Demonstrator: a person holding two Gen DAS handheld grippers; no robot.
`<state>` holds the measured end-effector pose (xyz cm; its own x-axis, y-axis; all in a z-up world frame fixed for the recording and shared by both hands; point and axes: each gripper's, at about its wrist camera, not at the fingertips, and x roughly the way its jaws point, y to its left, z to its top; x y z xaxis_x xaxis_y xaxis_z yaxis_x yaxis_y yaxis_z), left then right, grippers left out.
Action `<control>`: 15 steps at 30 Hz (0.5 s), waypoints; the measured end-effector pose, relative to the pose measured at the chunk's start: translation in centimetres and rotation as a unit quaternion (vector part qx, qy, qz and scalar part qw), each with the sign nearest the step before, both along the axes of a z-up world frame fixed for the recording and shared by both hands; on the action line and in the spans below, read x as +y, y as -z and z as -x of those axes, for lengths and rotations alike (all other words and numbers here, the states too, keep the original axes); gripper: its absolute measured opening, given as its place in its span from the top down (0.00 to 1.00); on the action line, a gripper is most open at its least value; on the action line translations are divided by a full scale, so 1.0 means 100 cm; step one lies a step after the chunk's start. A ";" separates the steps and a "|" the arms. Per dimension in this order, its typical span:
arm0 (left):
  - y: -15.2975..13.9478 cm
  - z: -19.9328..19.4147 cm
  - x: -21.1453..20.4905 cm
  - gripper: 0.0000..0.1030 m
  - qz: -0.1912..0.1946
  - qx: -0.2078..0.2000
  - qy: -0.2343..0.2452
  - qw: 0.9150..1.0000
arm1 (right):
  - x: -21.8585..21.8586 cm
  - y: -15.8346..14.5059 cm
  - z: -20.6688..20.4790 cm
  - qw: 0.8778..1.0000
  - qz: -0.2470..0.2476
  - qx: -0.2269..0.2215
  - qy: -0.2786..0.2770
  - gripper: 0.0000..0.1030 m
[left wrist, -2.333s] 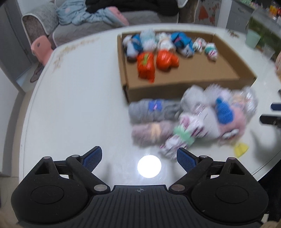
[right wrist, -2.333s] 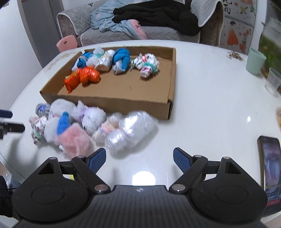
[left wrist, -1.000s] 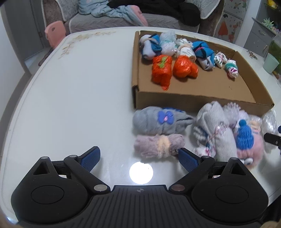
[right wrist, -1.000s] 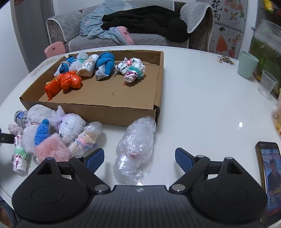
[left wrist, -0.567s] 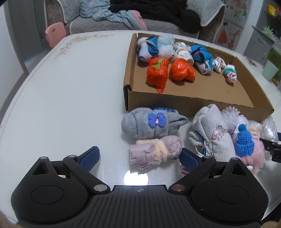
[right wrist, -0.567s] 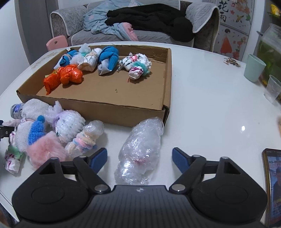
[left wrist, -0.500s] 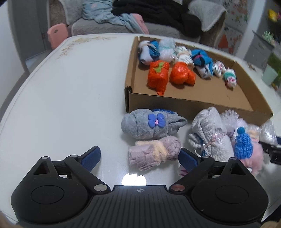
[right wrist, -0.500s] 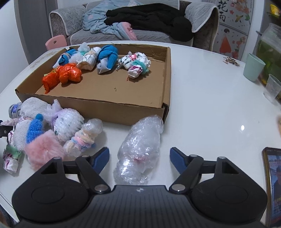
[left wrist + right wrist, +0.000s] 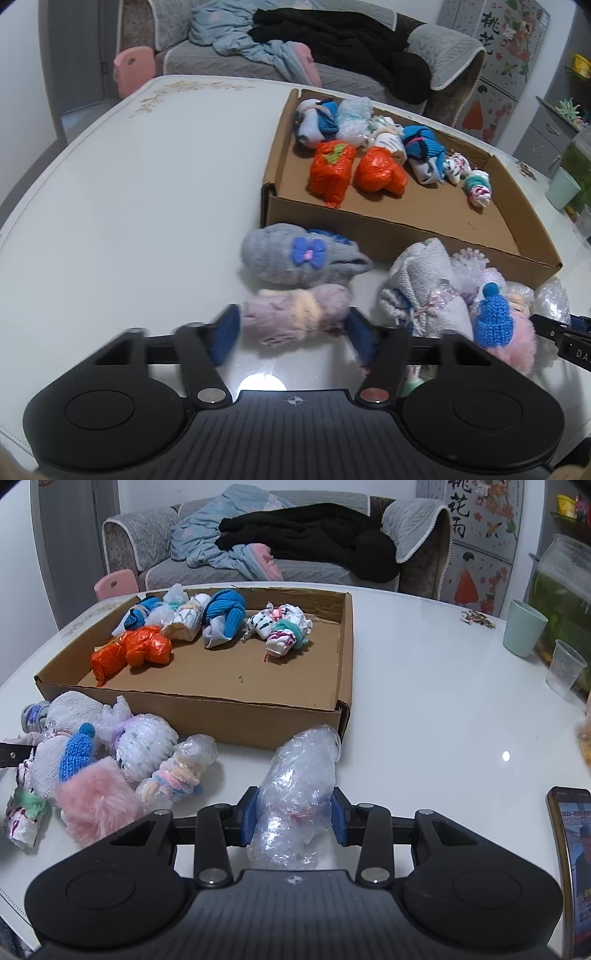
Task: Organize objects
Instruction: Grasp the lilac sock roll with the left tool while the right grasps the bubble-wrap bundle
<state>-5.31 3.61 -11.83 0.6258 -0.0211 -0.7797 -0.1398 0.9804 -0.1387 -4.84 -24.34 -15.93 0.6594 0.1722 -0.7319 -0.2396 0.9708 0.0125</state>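
Both grippers had closed since the earlier frames, each on a bundle lying on the table (image 9: 424,709) in front of the box (image 9: 207,709). Right gripper (image 9: 293,821): jaws just drawn in narrow, blue pads pressed into both sides of the clear plastic roll (image 9: 299,775), which bulged between them, its far end near the box's front corner. Left gripper (image 9: 293,330): jaws just drawn in from wide, pads at either end of the lilac roll (image 9: 295,314) and apparently touching it; motion blur left the firmness of that grip uncertain. Neither roll appeared lifted. Loose on the table: grey roll (image 9: 295,258) with blue bow, just behind the lilac one; a heap with a pink fluffy piece (image 9: 92,805) and blue knit cap (image 9: 77,753). Box: several bundles along its far side, among them two orange ones (image 9: 354,173), near half bare. Judgement: two picks under way, transfer into the box probably next.
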 end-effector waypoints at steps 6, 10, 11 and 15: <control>-0.008 0.006 -0.004 0.41 -0.009 0.009 0.013 1.000 | -0.006 -0.008 0.001 1.000 -0.008 0.003 -0.002 0.68; -0.027 0.013 0.001 0.41 -0.017 0.013 0.002 1.000 | -0.014 -0.021 0.005 1.000 -0.012 0.000 -0.011 0.68; -0.033 0.014 0.002 0.41 -0.019 0.011 0.000 1.000 | -0.017 -0.026 0.006 1.000 -0.012 -0.001 -0.013 0.68; -0.058 0.009 0.003 0.41 -0.029 -0.015 0.007 0.999 | -0.030 -0.047 0.004 1.000 -0.013 -0.010 -0.021 0.68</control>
